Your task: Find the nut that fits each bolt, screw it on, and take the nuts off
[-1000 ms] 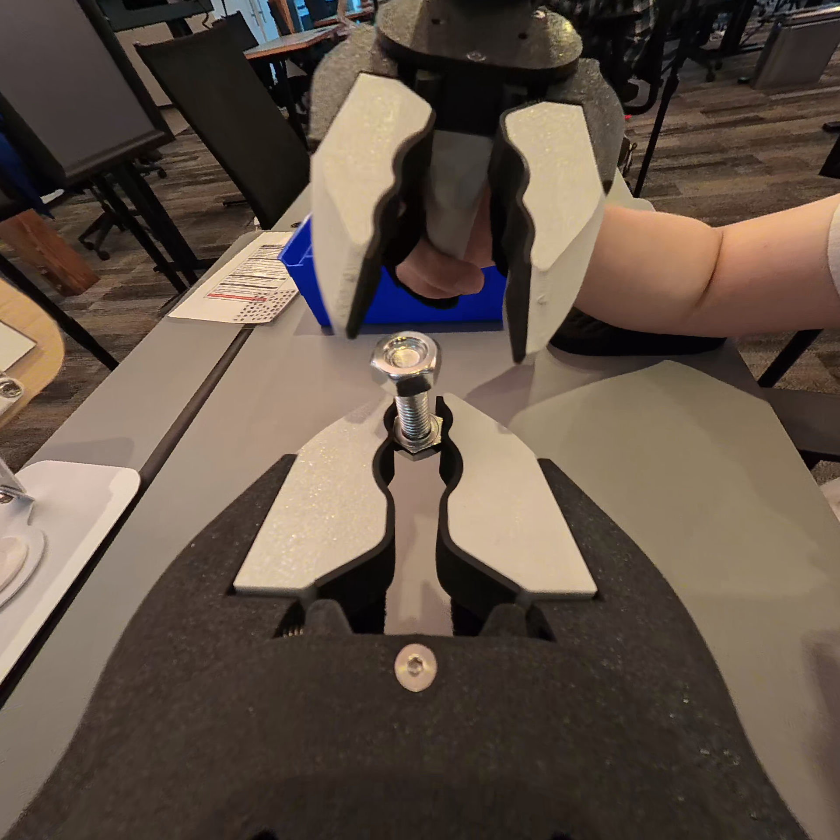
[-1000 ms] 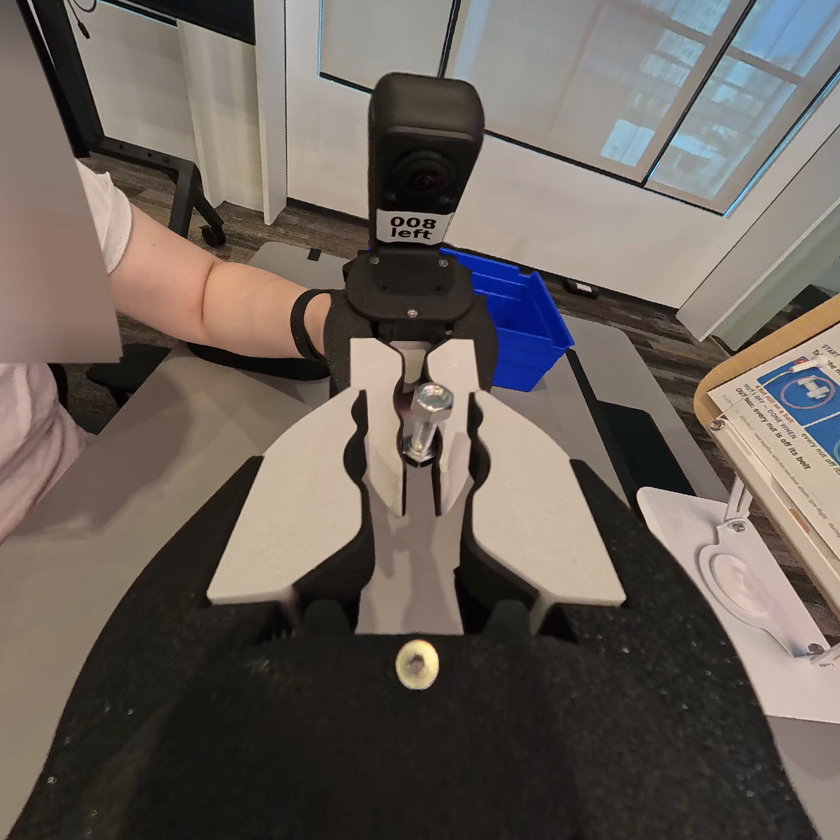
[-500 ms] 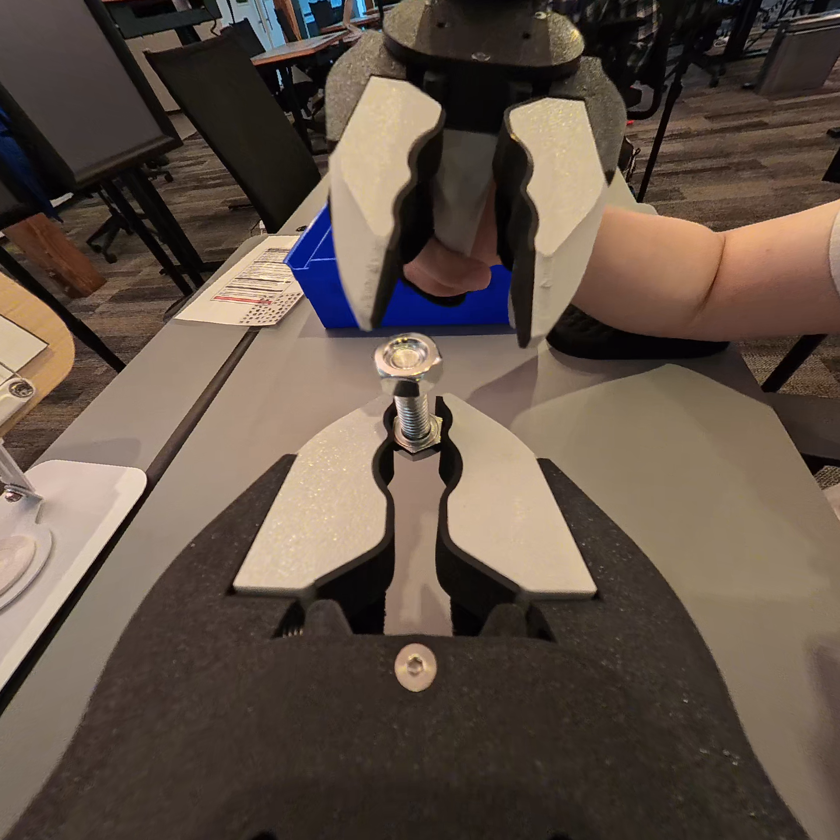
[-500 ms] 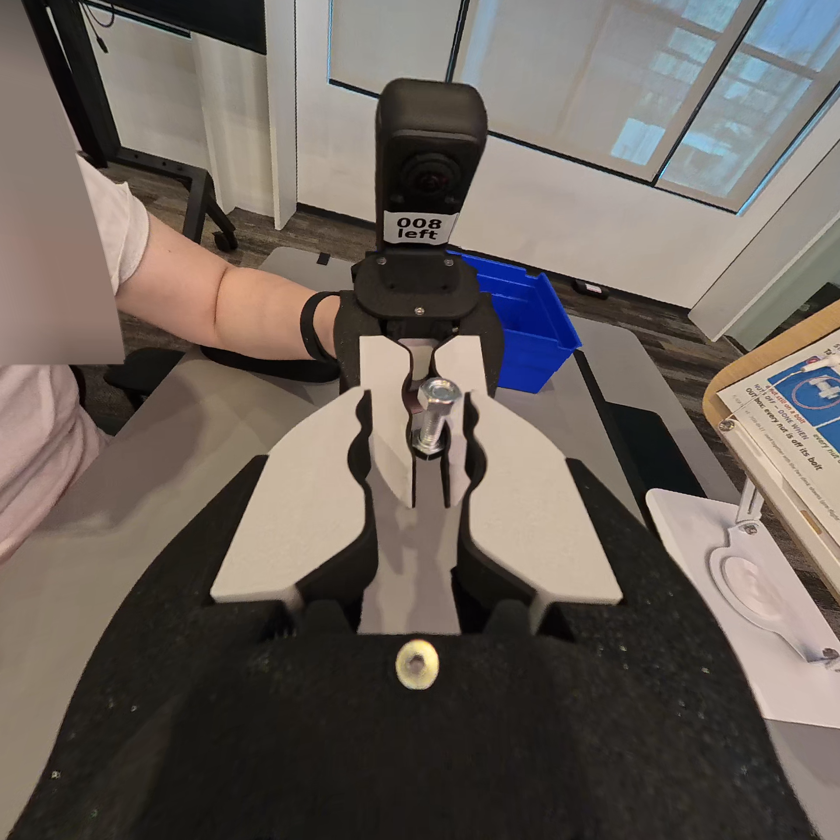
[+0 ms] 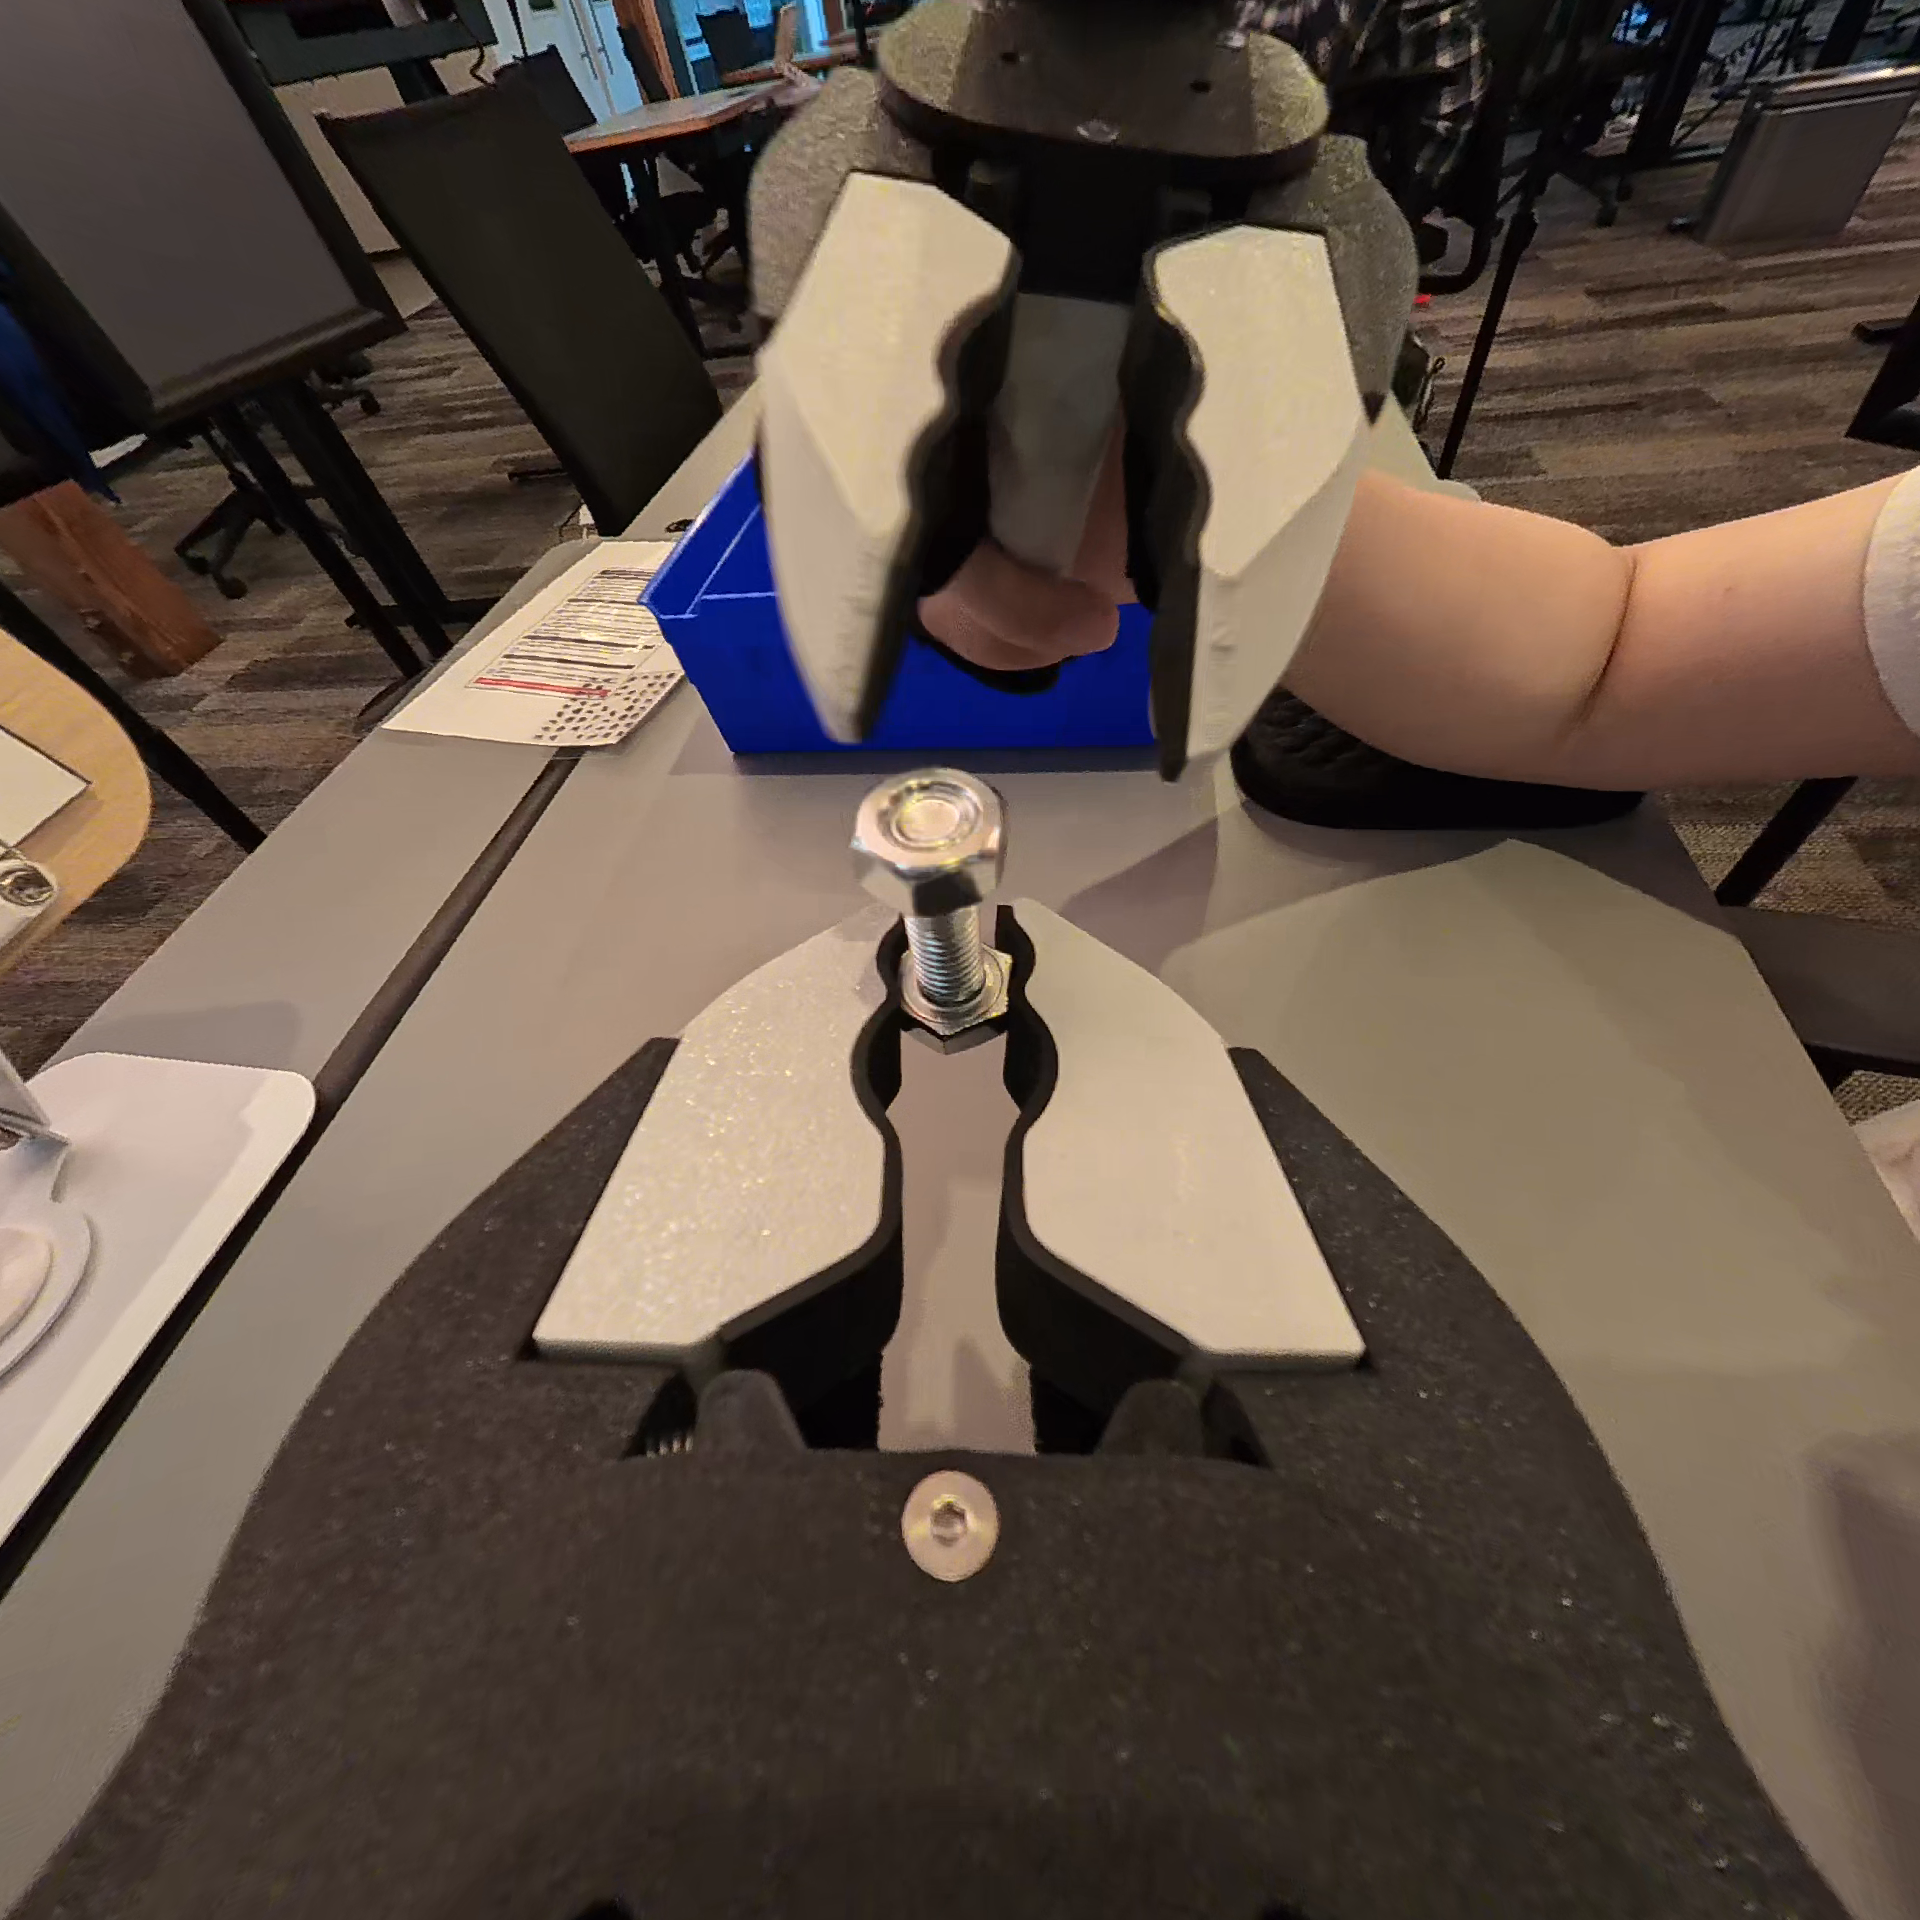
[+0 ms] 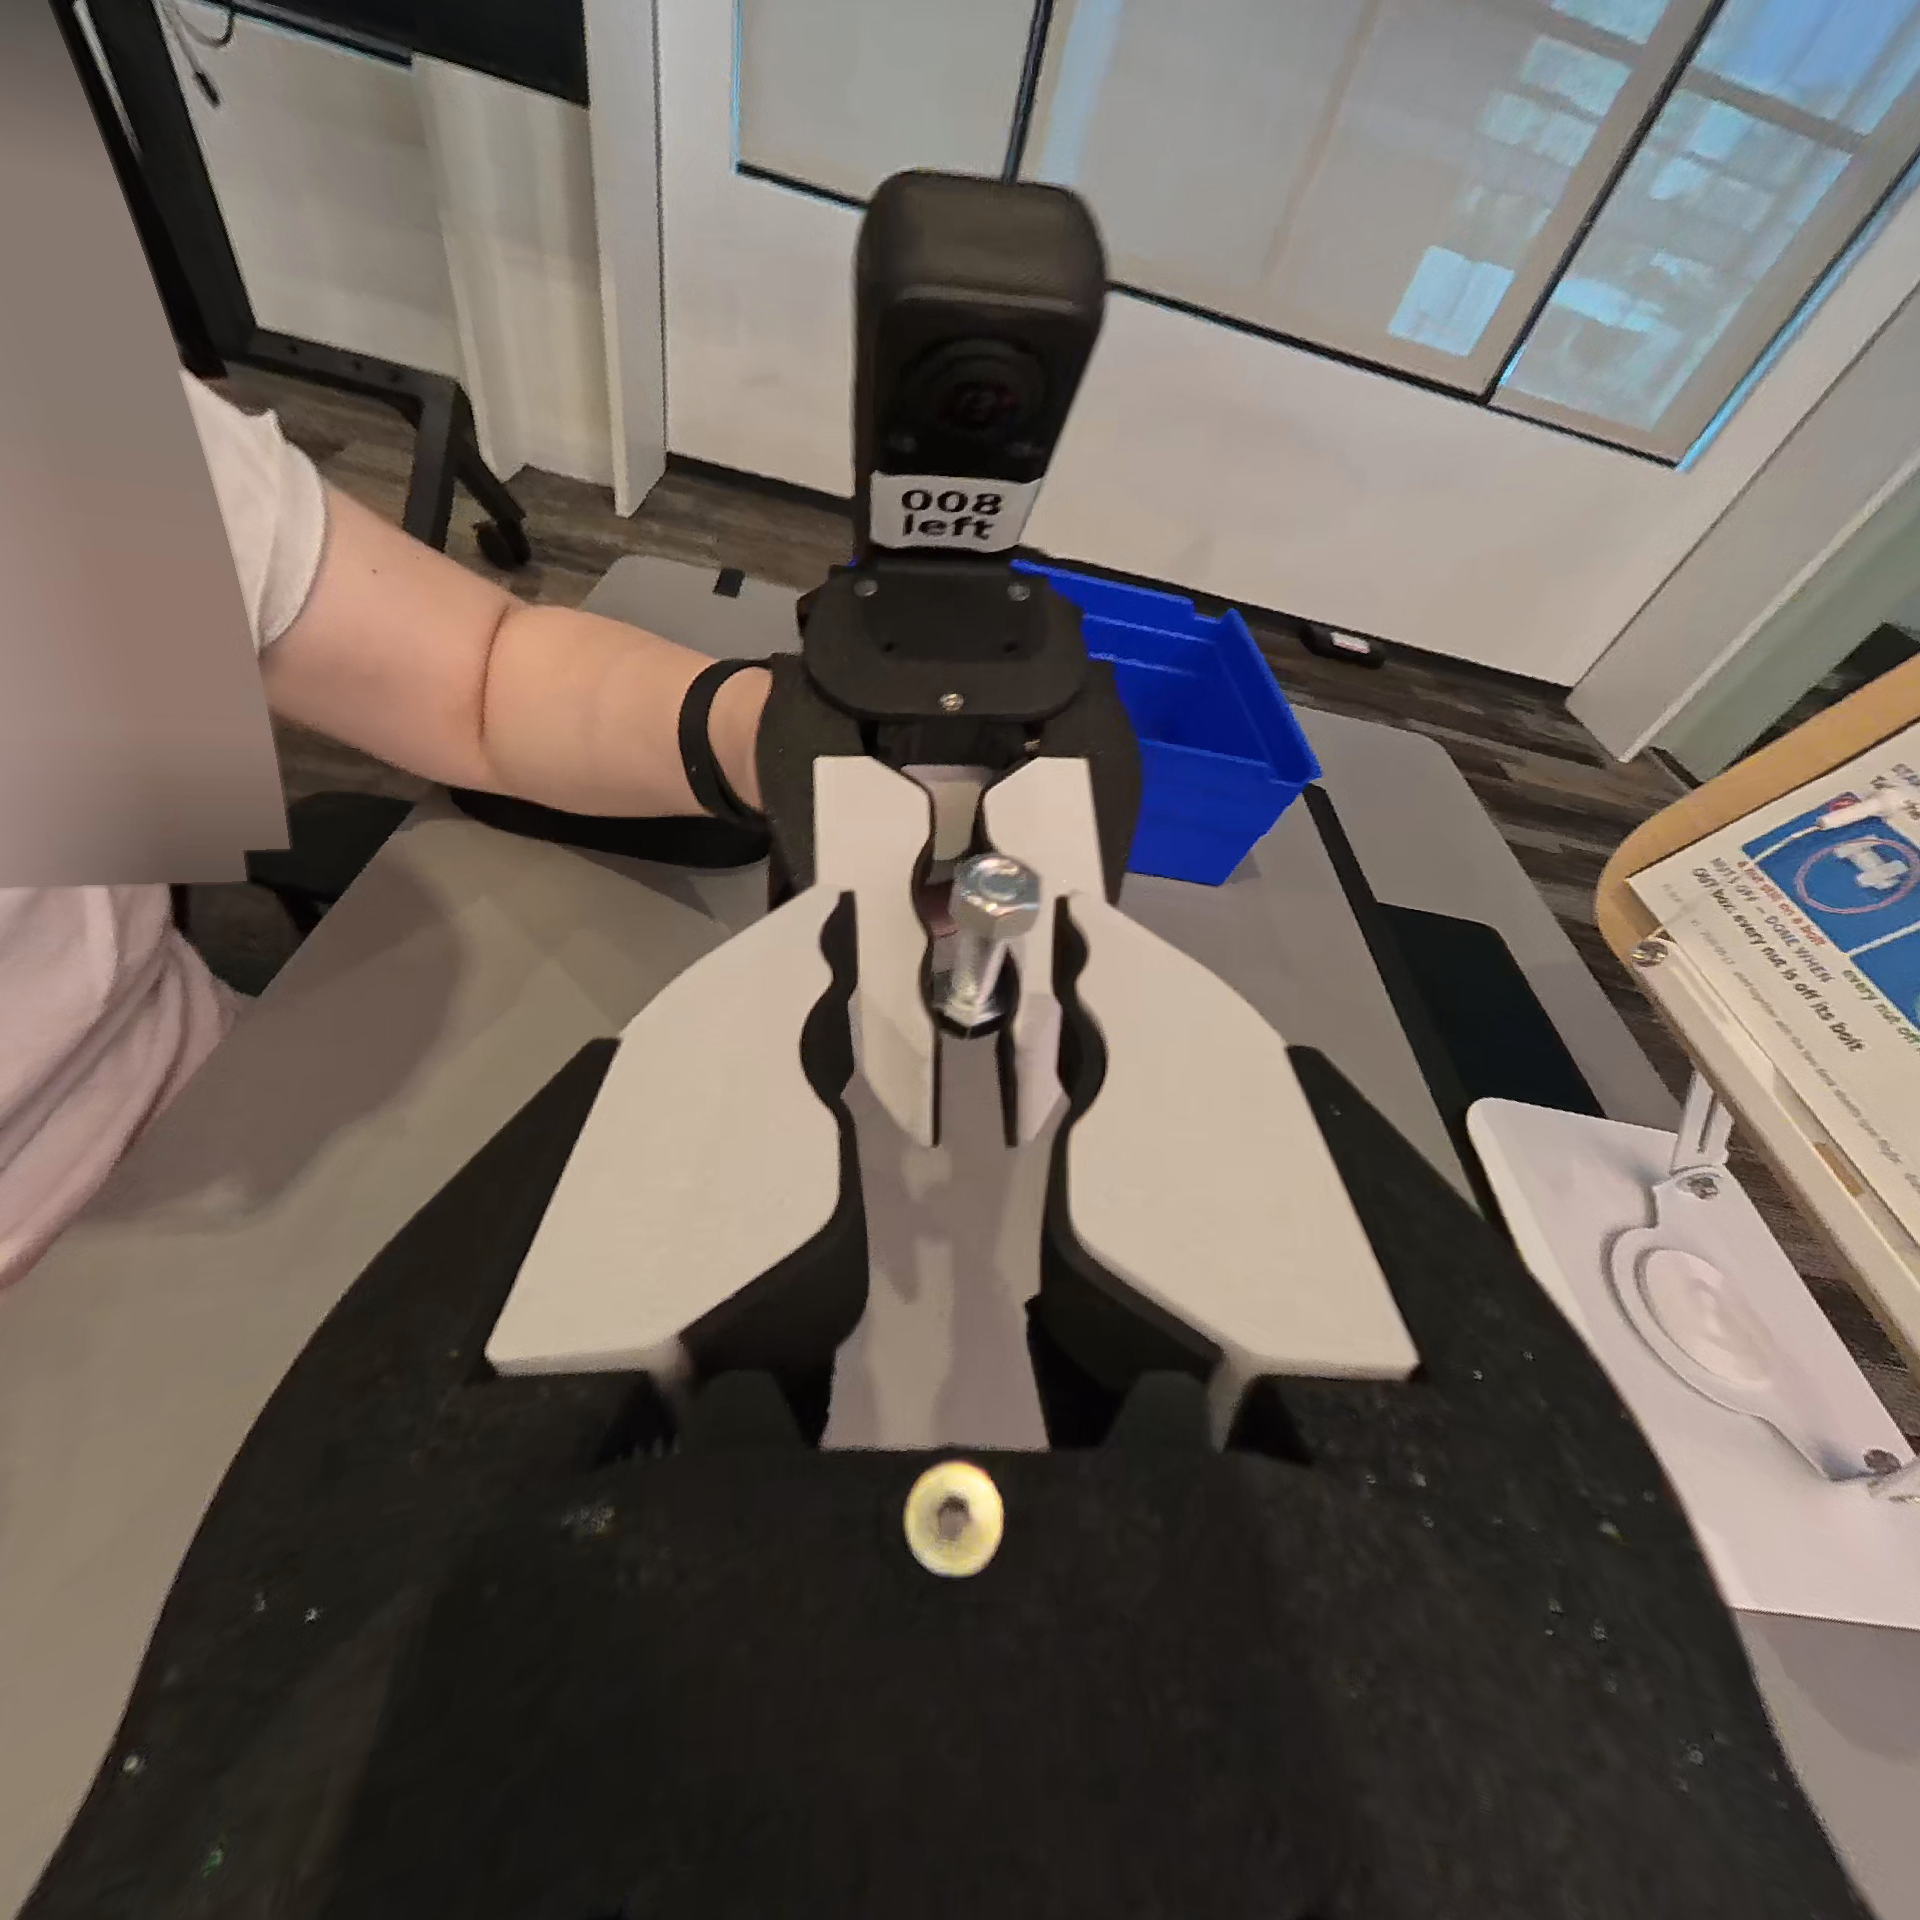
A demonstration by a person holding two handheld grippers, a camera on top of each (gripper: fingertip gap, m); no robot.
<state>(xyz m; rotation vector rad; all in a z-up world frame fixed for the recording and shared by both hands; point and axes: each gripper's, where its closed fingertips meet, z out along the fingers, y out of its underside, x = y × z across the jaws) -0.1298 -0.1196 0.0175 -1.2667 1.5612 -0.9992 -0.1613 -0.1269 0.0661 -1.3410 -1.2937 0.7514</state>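
Bolt (image 5: pixel 928 868), head up, nut (image 5: pixel 953 1003) threaded low: we clench our left gripper (image 5: pixel 951 997) on the nut above the grey table (image 5: pixel 1455 1091); our right gripper (image 5: pixel 1003 743) hangs spread, just beyond the head

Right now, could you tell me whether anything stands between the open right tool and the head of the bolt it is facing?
Nothing visible does. The left tool is shut on the nut, holding the bolt upright with its hex head clear above the fingers. The right tool is open, and only bare air and grey table lie between.
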